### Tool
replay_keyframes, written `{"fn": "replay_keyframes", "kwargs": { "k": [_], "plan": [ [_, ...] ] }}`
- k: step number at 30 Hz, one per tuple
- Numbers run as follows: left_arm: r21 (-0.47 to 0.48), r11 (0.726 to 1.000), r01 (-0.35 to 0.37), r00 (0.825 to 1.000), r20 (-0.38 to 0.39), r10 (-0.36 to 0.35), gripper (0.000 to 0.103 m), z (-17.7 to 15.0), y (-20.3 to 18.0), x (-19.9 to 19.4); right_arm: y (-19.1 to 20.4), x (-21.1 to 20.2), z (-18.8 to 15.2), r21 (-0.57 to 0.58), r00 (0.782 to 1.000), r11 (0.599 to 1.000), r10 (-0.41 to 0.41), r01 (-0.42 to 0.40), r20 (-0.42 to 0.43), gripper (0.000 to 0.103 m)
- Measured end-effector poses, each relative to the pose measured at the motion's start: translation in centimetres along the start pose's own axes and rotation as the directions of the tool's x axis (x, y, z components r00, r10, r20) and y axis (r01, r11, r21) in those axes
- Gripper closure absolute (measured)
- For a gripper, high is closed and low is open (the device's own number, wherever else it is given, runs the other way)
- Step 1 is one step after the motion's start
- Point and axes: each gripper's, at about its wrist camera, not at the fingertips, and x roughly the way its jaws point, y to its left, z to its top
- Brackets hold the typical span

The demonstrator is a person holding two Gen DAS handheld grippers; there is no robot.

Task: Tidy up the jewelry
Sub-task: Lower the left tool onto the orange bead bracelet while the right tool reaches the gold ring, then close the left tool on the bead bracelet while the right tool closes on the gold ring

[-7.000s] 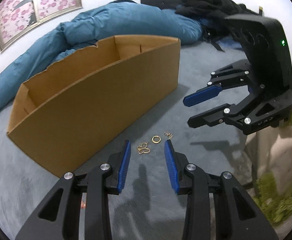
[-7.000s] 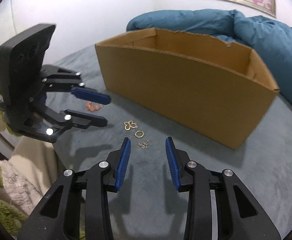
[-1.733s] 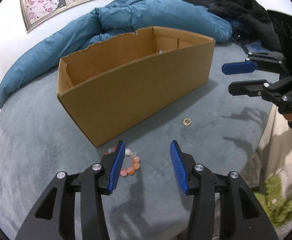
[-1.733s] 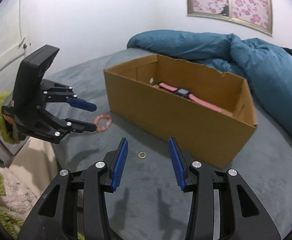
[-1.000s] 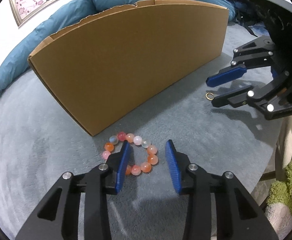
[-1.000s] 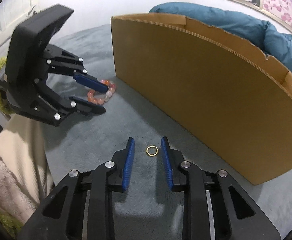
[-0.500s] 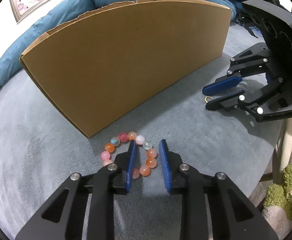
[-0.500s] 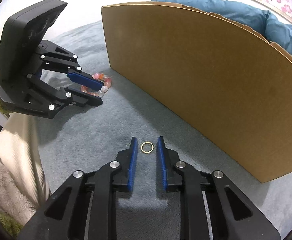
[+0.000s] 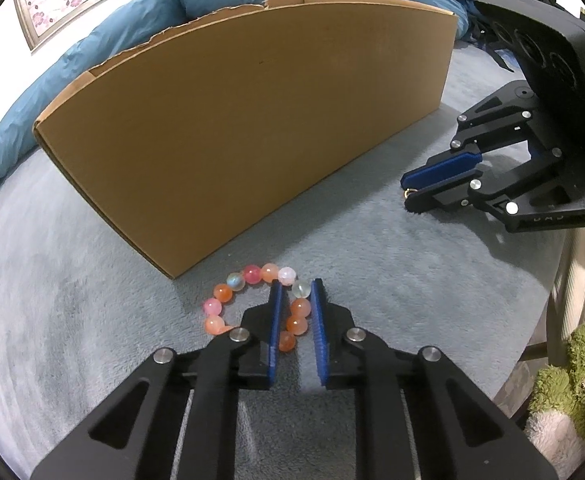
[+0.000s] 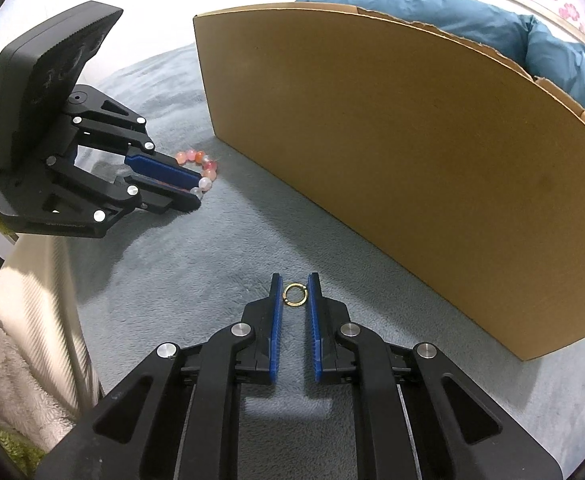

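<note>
Cardboard box (image 9: pixel 252 120) stands on grey blanket (image 9: pixel 72 320), just beyond both grippers' tips.

Left gripper (image 9: pixel 294 292): jaws just closing, blue pads now pinching right side of bead bracelet (image 9: pixel 248 300); rest of loop lies on blanket left of fingers, near box corner.

Right gripper (image 10: pixel 295 282): jaws just closing, pads flanking small gold ring (image 10: pixel 294 294) at fingertips; contact with ring unclear.

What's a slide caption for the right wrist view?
Right gripper closing its jaws around a small gold ring on grey bedding beside the cardboard box.
</note>
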Motion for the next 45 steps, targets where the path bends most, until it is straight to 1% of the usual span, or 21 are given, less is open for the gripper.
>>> {"fn": "replay_keyframes", "kwargs": {
  "k": [7, 17, 25, 31, 37, 39, 41, 45],
  "plan": [
    [0.011, 1.000, -0.005, 1.000, 0.001, 0.005, 0.092, -0.1, -0.8, 0.0, 0.0, -0.2, -0.1, -0.001, 1.000, 1.000, -0.002, 0.002, 0.002, 0.093],
    [0.013, 1.000, -0.006, 1.000, 0.004, 0.006, 0.094, -0.3, -0.7, -0.2, 0.0, -0.3, -0.2, -0.002, 1.000, 1.000, -0.004, 0.004, 0.003, 0.093],
    [0.016, 1.000, -0.013, 1.000, 0.020, 0.012, 0.094, 0.0, -1.3, -0.5, -0.1, -0.5, -0.2, 0.002, 1.000, 1.000, -0.002, 0.002, 0.008, 0.093],
    [0.007, 1.000, 0.020, 0.999, 0.040, -0.020, 0.094, -0.2, -2.1, -1.2, -0.6, -1.5, -0.8, 0.018, 1.000, 1.000, -0.019, 0.019, 0.016, 0.093],
    [0.005, 0.994, 0.105, 0.993, 0.053, -0.105, 0.094, -0.3, -4.4, -2.0, -1.2, -2.9, -2.3, 0.057, 0.998, 0.997, -0.055, 0.054, 0.013, 0.093],
    [0.021, 0.994, 0.105, 0.993, 0.050, -0.106, 0.094, -0.4, -4.9, -1.8, -1.4, -3.2, -2.8, 0.071, 0.998, 0.995, -0.064, 0.063, 0.014, 0.093],
    [0.031, 0.996, 0.088, 0.995, 0.044, -0.090, 0.094, -0.6, -5.1, -1.6, -1.4, -3.3, -3.1, 0.083, 0.997, 0.994, -0.071, 0.070, 0.014, 0.093],
    [0.006, 0.994, 0.106, 0.994, 0.038, -0.106, 0.094, -0.6, -4.6, -1.6, -1.3, -3.0, -3.1, 0.099, 0.997, 0.992, -0.079, 0.077, 0.019, 0.092]
  ]
}}
